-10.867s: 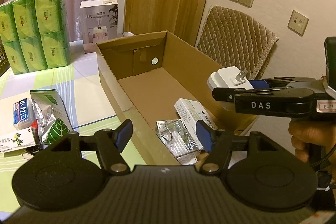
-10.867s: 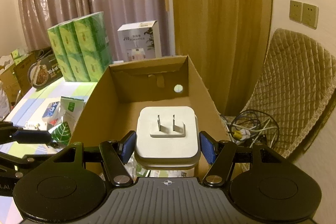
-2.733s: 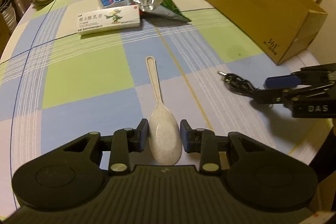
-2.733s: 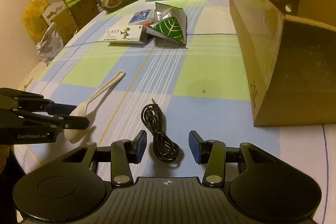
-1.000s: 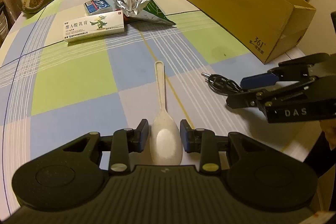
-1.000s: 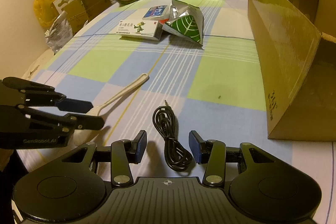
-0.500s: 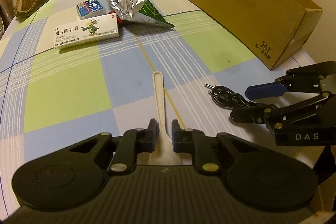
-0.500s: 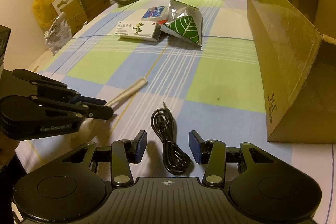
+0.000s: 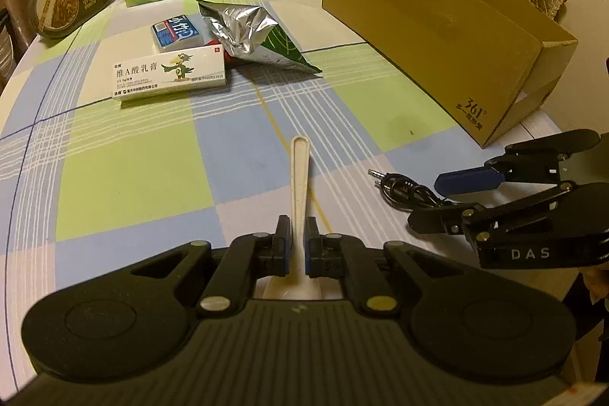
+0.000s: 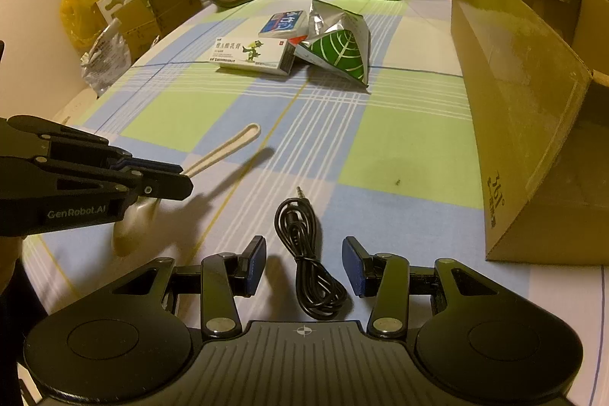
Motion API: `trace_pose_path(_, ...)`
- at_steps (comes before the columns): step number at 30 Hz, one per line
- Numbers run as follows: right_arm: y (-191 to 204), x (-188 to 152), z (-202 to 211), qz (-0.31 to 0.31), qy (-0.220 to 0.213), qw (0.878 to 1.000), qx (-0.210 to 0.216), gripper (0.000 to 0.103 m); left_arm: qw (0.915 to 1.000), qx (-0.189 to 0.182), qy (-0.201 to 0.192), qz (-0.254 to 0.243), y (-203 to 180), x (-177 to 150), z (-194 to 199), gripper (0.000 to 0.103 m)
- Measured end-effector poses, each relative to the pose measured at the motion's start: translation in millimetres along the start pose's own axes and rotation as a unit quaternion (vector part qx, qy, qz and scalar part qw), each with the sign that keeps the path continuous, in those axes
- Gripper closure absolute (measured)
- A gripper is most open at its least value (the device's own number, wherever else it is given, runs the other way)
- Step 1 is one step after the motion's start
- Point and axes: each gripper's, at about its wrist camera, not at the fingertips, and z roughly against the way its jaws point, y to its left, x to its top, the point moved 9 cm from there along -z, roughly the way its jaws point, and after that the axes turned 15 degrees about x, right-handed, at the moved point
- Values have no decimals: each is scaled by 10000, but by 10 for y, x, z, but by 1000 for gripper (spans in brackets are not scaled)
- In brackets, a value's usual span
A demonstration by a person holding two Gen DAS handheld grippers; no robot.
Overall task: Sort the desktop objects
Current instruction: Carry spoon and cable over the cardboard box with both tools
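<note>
Cream plastic is clamped in the left gripper [image 9: 298, 246]: its pads are pressed flat against the neck of the spoon [image 9: 299, 174], just above the bowl, which is tucked under the gripper body. The spoon's long axis runs straight ahead of that gripper, handle end pointing away, toward the far end of the cardboard box [image 9: 449, 37]. The box lies ahead and to the right of the spoon, its open top well apart from the handle tip, so the carry is judged to go forward and rightward over the checked counter [image 9: 125, 177].

The right gripper [image 10: 302, 265] is half open and holds nothing; the coiled black cable [image 10: 308, 253] lies between its pads without being touched, its long axis along the fingers and its plug end pointing away. That gripper is the nearer one to the box.

A second earlier the left pads stood apart on either side of the spoon's bowl; now they are closed on the neck. The right gripper's opening is unchanged.
</note>
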Motion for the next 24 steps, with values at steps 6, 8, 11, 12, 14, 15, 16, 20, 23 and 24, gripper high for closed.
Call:
trace_pose_path(6,35,-3,-42,232,79,9996,-118,62,10000,-16,26,7,-3,-14,-18,99)
trace_pose_path(8,58,-17,-54,417,162,9987,-225,86,10000,-20,29,9,-7,-18,-20,99)
trace_pose_path(11,69,-37,-62,549,241,9977,-302,92,10000,-24,30,18,-12,-31,-15,99)
trace_pose_path(12,67,-36,-52,519,218,9980,-297,92,10000,-23,29,19,-11,-30,-15,99)
trace_pose_path(14,65,-17,-19,492,135,9982,-317,92,10000,-22,27,20,-12,-30,-13,99)
trace_pose_path(15,69,0,2,474,90,9983,-314,92,10000,-19,23,20,-14,-34,-9,99)
trace_pose_path(16,76,23,25,447,47,9985,-298,92,10000,-18,20,20,-15,-38,-1,99)
trace_pose_path(20,111,99,113,414,-73,9987,-282,92,10000,-28,2,22,-19,-35,40,99)
trace_pose_path(23,149,128,169,425,-121,9986,-281,92,10000,-34,-36,53,-21,-14,87,99)
trace_pose_path(24,162,132,185,428,-135,9986,-281,92,10000,-30,-54,62,-19,-6,102,99)
